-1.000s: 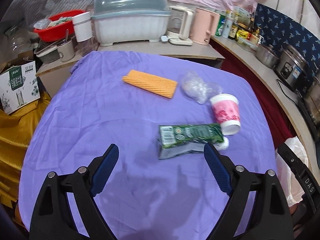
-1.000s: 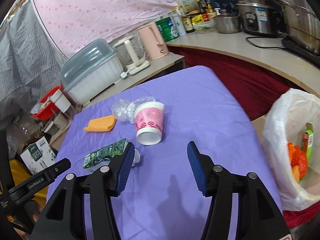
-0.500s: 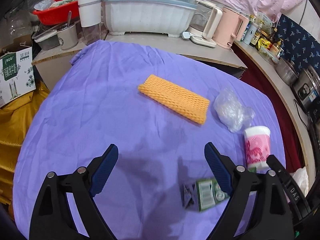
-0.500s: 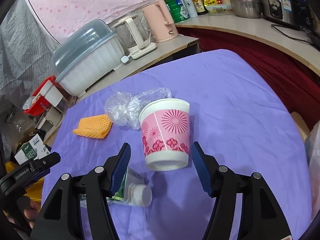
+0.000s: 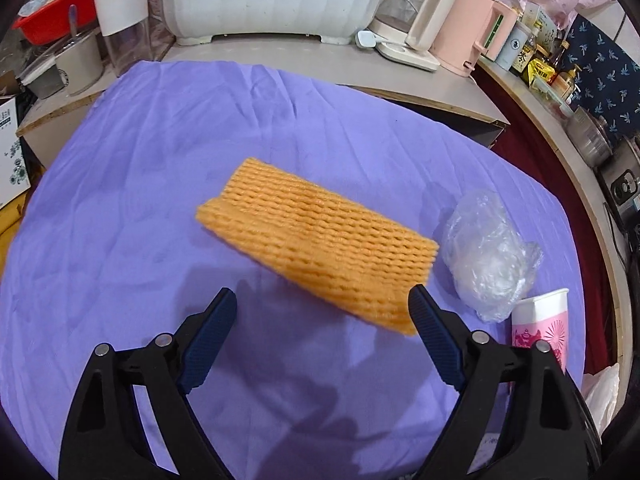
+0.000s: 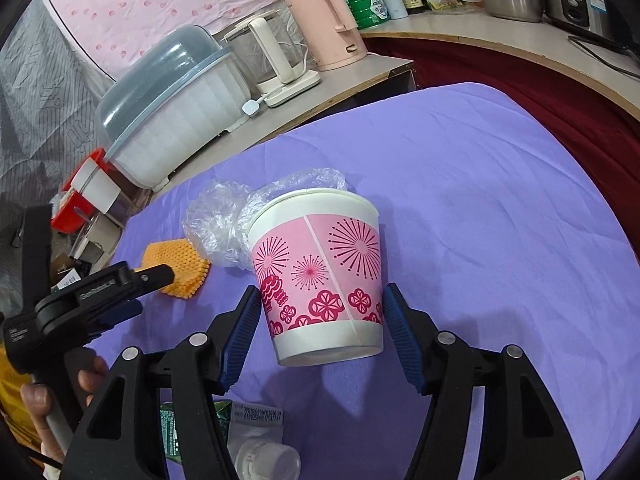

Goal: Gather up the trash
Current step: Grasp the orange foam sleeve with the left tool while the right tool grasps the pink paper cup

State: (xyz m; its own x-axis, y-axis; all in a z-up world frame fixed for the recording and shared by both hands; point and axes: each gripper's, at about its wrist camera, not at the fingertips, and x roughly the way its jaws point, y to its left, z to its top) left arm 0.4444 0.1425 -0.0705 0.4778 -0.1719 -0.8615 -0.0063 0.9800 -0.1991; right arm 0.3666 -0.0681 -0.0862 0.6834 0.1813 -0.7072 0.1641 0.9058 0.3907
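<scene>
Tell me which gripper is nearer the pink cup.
Right. The right gripper straddles the pink cup, pads not visibly pressing; the left gripper sits at the orange foam net.

Left gripper [image 5: 322,336], right gripper [image 6: 320,332]: black arms, ribbed blue pads, silver screws; white lettering on left, unreadable.

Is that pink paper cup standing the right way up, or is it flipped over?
Flipped over. The pink cup rests on its wide rim on the purple cloth, with the narrower base on top. Whether anything is under it cannot be told.
</scene>
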